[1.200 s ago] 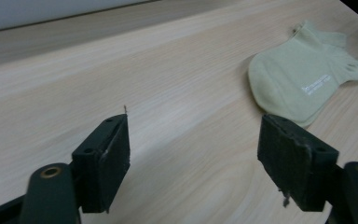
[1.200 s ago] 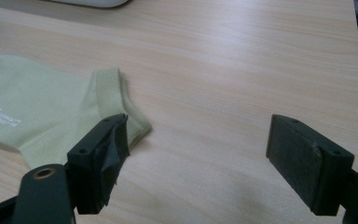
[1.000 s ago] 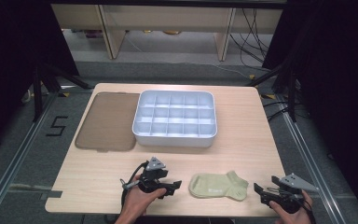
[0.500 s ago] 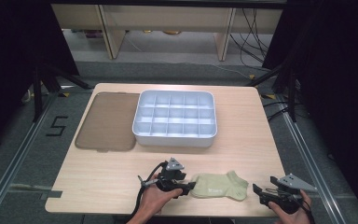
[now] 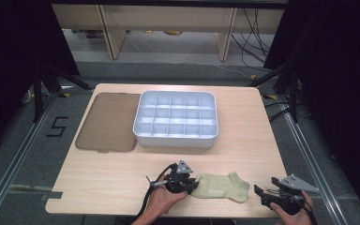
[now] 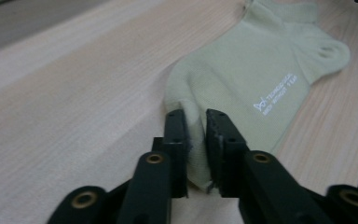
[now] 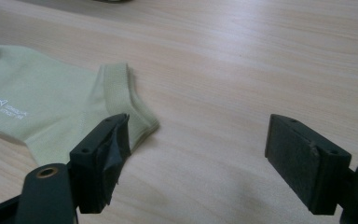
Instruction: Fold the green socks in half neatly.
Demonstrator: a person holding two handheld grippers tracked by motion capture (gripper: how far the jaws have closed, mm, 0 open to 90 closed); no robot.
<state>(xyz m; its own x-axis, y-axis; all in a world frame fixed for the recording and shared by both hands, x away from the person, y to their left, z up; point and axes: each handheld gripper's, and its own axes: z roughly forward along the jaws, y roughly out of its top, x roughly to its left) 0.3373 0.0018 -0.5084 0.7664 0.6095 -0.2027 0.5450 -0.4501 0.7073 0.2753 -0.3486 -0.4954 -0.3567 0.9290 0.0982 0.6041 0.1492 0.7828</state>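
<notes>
A pale green ankle sock point(image 5: 221, 188) lies flat on the wooden table point(image 5: 243, 150) near the front edge. My left gripper point(image 5: 190, 185) is at its toe end and is shut on a fold of the sock's toe point(image 6: 196, 123). White lettering shows on the sock point(image 6: 275, 95). My right gripper point(image 5: 258, 191) rests on the table just right of the sock's cuff point(image 7: 135, 100), jaws wide apart, nothing between them. The sock point(image 7: 42, 114) lies to the left of its left jaw.
A white compartment tray point(image 5: 176, 138) stands at the table's middle back. A flat brown lid point(image 5: 108, 123) lies to its left. Bare wood stretches between the tray and the sock.
My left gripper has travelled right along the front of the table to the sock's toe and closed on it. The right gripper has stayed put.
</notes>
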